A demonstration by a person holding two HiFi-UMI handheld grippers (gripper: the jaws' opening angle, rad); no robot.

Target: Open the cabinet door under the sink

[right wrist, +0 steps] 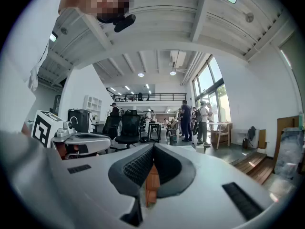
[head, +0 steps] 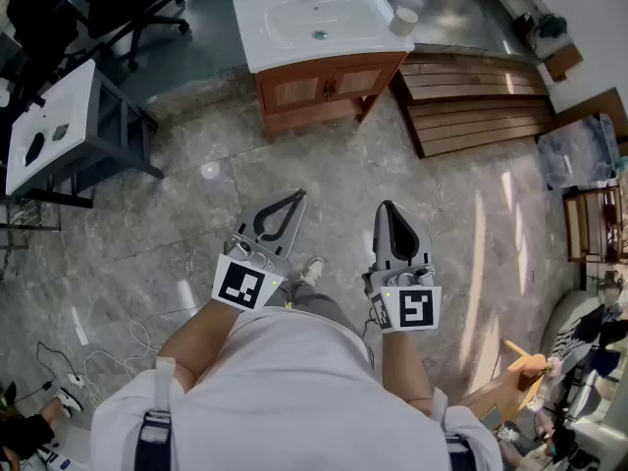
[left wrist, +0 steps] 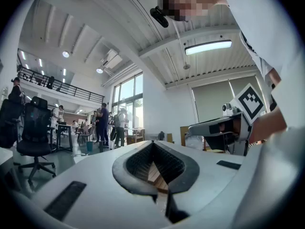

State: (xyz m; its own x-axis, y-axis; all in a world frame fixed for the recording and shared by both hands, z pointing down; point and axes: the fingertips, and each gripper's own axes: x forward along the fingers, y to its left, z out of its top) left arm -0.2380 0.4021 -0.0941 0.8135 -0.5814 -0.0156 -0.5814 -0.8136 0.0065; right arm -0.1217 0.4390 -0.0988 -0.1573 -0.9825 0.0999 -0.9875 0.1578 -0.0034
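The sink cabinet stands far ahead in the head view: a white basin (head: 314,23) on a brown wooden base with two shut doors (head: 329,84). Both grippers are held low near the person's body, well short of the cabinet and pointing toward it. The left gripper (head: 296,197) is shut with its tips together and nothing between them; in its own view, the left gripper (left wrist: 153,143) shows only a wooden surface through the gap behind the tips. The right gripper (head: 387,207) is also shut and empty, and so appears the right gripper (right wrist: 153,147) in its own view.
Stacked wooden slats (head: 481,101) lie right of the cabinet. A white-topped dark-framed table (head: 59,126) stands at left, with an office chair (head: 128,8) behind it. Cables (head: 108,356) trail on the marble floor at lower left. A small white cup (head: 403,20) sits on the basin's corner.
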